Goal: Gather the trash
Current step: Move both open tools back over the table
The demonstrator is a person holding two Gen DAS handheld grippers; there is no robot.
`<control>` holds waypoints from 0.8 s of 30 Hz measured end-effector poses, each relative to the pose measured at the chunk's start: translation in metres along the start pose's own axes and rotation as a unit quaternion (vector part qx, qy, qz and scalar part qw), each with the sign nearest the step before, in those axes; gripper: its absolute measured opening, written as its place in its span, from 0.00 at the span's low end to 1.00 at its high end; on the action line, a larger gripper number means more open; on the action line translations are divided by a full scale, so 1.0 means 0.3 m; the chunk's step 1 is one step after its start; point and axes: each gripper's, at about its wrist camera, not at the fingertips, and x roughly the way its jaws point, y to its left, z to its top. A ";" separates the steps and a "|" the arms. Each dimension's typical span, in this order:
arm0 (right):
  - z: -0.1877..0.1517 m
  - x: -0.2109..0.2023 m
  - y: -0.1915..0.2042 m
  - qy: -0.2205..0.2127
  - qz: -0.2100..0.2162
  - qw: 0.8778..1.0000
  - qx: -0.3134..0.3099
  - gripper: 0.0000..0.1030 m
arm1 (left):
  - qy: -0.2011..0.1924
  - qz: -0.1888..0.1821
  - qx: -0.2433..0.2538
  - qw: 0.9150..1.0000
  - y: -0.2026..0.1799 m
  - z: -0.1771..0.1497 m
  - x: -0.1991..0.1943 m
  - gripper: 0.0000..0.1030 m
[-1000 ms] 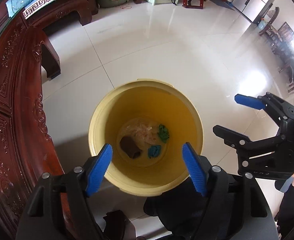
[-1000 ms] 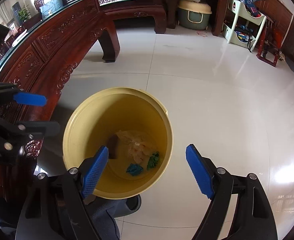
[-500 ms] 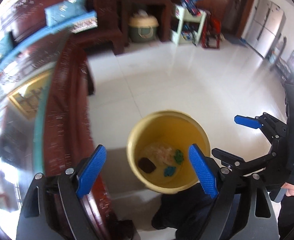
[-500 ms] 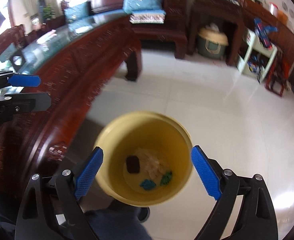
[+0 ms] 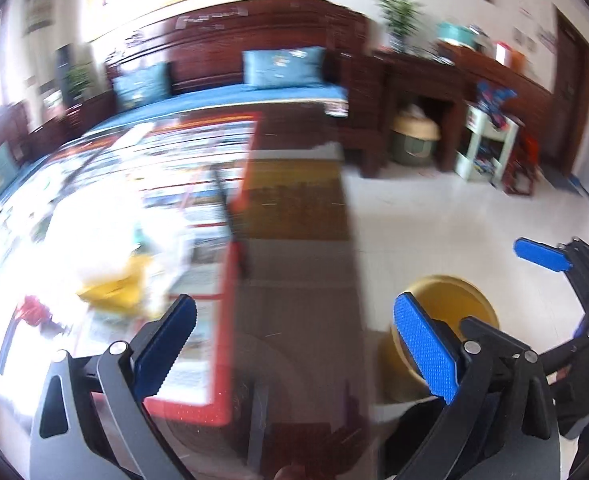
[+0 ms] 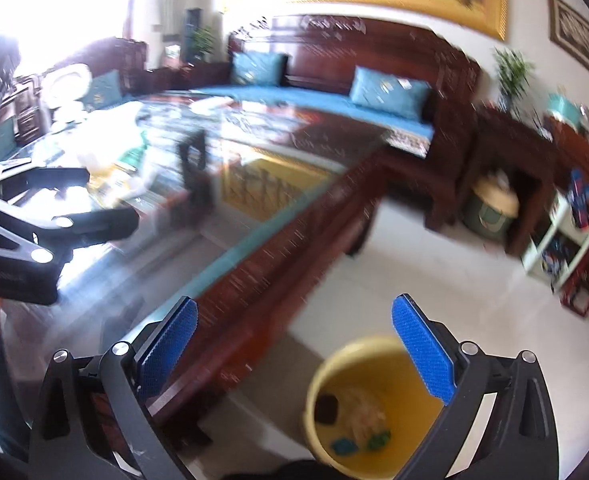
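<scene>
My left gripper (image 5: pixel 294 320) hangs over the near edge of a glass-topped dark wood table (image 5: pixel 294 248), its jaws opening with nothing between them. Blurred litter lies on the glass to the left: a yellow piece (image 5: pixel 114 286), white crumpled stuff (image 5: pixel 94 236) and something red (image 5: pixel 34 310). The yellow bucket (image 5: pixel 450 298) stands on the floor at the lower right. My right gripper (image 6: pixel 294 320) is also opening and empty, above the table's edge and the bucket (image 6: pixel 398 372). Inside lie a brown piece (image 6: pixel 327 408), a pale wrapper (image 6: pixel 364 414), and blue (image 6: pixel 342 446) and green (image 6: pixel 379 438) scraps.
A carved wooden sofa with blue cushions (image 5: pixel 282 66) runs behind the table. A dark side table (image 5: pixel 422 80), a lidded green bin (image 5: pixel 414 140) and a white toy shelf (image 5: pixel 486 148) stand at the right. Pale floor tiles (image 6: pixel 434 272) surround the bucket.
Both grippers have lifted away from above the bucket and swung towards the table. Their jaws have spread wider. The bucket has slid to the lower right of both views.
</scene>
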 end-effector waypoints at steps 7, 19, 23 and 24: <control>0.104 0.053 0.188 -0.011 0.007 1.000 0.002 0.92 | -0.033 0.084 -0.081 0.993 0.284 -0.063 -0.081 0.96; 0.229 0.160 0.327 -0.023 0.005 0.999 0.026 0.92 | -0.036 0.088 -0.170 0.981 0.558 -0.107 -0.076 0.96; 0.263 0.221 0.337 -0.010 0.015 0.999 0.037 0.92 | -0.035 0.084 -0.167 0.982 0.572 -0.083 -0.043 0.96; 0.269 0.234 0.335 -0.009 0.015 0.999 0.038 0.92 | -0.036 0.083 -0.165 0.982 0.575 -0.074 -0.032 0.96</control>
